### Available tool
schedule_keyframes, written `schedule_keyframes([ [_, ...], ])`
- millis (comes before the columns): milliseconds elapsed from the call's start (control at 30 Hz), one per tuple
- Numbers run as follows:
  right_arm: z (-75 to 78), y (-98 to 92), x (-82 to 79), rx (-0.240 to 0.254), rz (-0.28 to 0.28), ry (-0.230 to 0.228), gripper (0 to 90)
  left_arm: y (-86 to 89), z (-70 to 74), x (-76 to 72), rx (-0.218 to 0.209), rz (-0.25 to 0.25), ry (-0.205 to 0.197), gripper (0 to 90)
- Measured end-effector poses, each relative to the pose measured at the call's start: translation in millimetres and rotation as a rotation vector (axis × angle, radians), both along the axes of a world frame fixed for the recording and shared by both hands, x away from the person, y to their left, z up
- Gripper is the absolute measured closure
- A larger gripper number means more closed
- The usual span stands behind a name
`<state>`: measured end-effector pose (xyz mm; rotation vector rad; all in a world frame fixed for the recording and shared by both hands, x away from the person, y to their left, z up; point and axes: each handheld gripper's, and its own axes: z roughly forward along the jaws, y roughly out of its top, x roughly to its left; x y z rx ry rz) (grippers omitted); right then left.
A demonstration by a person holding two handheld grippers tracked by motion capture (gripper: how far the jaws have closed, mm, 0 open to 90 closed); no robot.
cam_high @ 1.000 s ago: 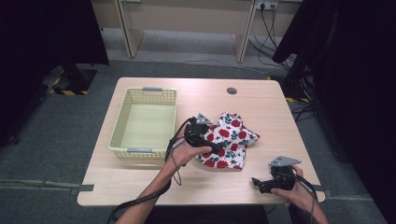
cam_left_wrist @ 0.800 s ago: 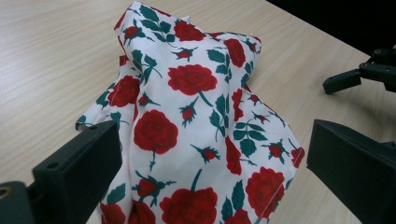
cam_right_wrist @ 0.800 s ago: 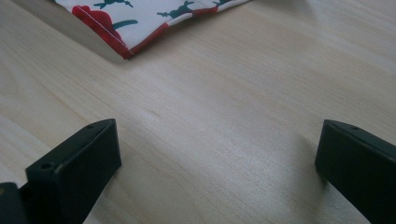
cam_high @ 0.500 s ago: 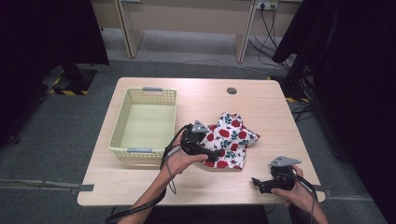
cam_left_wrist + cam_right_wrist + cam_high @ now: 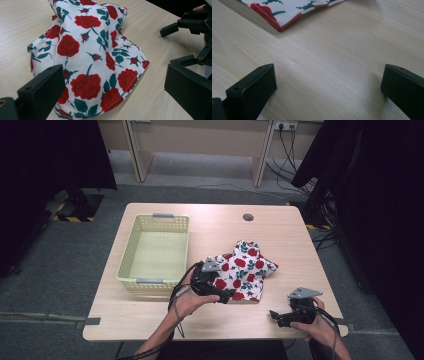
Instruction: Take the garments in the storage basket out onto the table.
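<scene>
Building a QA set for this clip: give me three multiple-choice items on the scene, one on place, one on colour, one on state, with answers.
1. Where does the floral cloth lie relative to the basket?
A. inside it
B. on the table to its right
C. draped over its rim

2. What colour are the flowers printed on the cloth?
A. red
B. blue
C. yellow

3. How does the left claw stand?
A. shut on the cloth
B. shut on nothing
C. open, jaws either side of the cloth's near edge

Answers:
1. B, in the high view the cloth lies on the tabletop right of the basket, which holds nothing.
2. A, the left gripper view shows red roses with green leaves on white.
3. C, in the left gripper view the two jaws stand wide apart with the cloth between them, ungripped.
</scene>
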<state>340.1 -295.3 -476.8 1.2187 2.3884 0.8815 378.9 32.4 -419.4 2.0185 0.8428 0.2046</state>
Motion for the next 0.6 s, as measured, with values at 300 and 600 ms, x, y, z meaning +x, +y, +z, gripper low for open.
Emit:
schedule_keyframes([
  [300, -0.1, 0.0, -0.1, 0.000, 0.000, -0.001, 0.4, 6.0, -8.7, -10.0, 0.000, -0.005, 0.000, 2.0],
  [600, 0.0, 0.3, -0.1, -0.001, -0.002, 0.000, 0.3, 15.8, -13.8, -21.1, 0.001, -0.003, -0.013, 2.0],
])
